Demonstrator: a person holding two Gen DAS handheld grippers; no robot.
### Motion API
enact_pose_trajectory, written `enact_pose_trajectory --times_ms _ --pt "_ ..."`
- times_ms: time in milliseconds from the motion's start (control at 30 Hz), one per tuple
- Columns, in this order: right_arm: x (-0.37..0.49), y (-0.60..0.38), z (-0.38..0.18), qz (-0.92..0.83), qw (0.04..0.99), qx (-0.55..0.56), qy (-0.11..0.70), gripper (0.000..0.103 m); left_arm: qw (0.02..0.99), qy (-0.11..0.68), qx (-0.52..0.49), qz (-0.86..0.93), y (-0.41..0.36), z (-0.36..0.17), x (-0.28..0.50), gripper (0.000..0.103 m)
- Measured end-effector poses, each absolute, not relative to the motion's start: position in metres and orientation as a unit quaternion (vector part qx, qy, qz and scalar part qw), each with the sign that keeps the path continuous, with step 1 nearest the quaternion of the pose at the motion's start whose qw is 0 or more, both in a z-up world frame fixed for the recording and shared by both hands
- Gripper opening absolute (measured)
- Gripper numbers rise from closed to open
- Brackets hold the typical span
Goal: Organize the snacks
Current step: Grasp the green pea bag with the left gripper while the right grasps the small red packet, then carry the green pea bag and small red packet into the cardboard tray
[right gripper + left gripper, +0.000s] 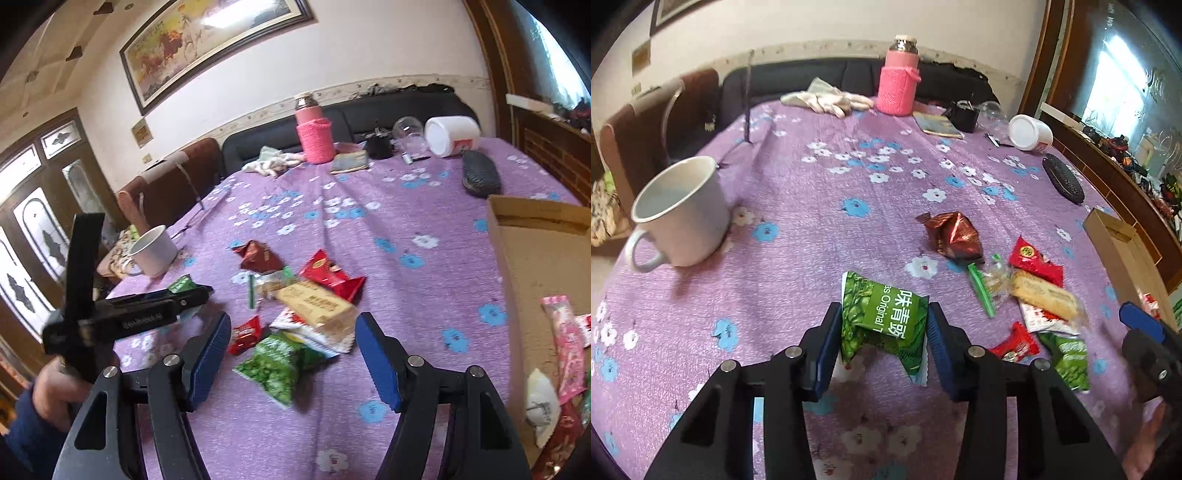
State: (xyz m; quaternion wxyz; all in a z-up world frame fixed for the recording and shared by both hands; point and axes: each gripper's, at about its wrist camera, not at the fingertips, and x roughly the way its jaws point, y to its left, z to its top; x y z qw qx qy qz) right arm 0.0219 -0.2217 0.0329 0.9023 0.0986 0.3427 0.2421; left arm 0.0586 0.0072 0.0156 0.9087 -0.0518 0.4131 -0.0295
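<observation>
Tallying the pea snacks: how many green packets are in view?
2. One green pea packet is clamped in the left gripper; the other green packet lies on the purple floral tablecloth before the open right gripper. The cardboard box may hide more.

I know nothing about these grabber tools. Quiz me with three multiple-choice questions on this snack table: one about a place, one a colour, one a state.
1. Where is the white enamel mug?
A. On the purple flowered tablecloth
B. In the cardboard box
C. On a chair

2. What colour is the knitted sleeve on the bottle?
A. Blue
B. Pink
C. Yellow

3. What is the left gripper doing?
A. Open, empty
B. Pinching a green snack packet
C. Holding the mug

Answers: A, the mug stands on the cloth; B, the sleeve is pink; C is wrong, so B: both pads press the packet.
</observation>
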Motion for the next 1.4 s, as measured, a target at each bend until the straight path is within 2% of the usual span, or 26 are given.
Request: enact_pose_trajectory --times_ms 67,133,433,633,733,800,867,1167,1400 --pt "0.023 -0.215 0.031 0.252 0.894 0.098 0.358 0.06 0.904 0.422 -0.06 -0.033 0.012 0.009 0.062 0.044" --pt "0.023 -0.204 0.032 0.27 0.883 0.095 0.372 0.056 0.904 0.422 -0.06 -0.034 0.017 0.008 0.065 0.044" --pt "0.035 -0.127 0.026 0.252 0.877 -0.066 0.405 0.056 0.904 0.423 -0.059 -0.029 0.024 0.007 0.066 0.045" --pt "0.053 -0.114 0.007 0.244 0.867 -0.11 0.42 0.056 0.904 0.423 -0.053 -0.027 0.022 0.006 0.066 0.045" --pt "0.051 -0.107 0.001 0.239 0.866 -0.142 0.416 0.033 0.904 0.423 -0.05 -0.029 0.021 0.006 0.065 0.045" --pt "0.046 -0.105 0.001 0.241 0.867 -0.151 0.41 0.026 0.905 0.422 -0.048 -0.032 0.02 0.006 0.066 0.045" --pt "0.041 -0.107 0.003 0.242 0.869 -0.147 0.405 0.022 0.905 0.422 -0.046 -0.034 0.019 0.007 0.066 0.045" --pt "0.02 -0.151 0.03 0.238 0.904 -0.045 0.351 0.022 0.913 0.397 -0.057 -0.078 0.008 0.016 0.056 0.045" --pt "0.03 -0.184 0.034 0.224 0.91 0.038 0.347 0.022 0.924 0.36 -0.043 -0.12 -0.013 0.029 0.045 0.045"
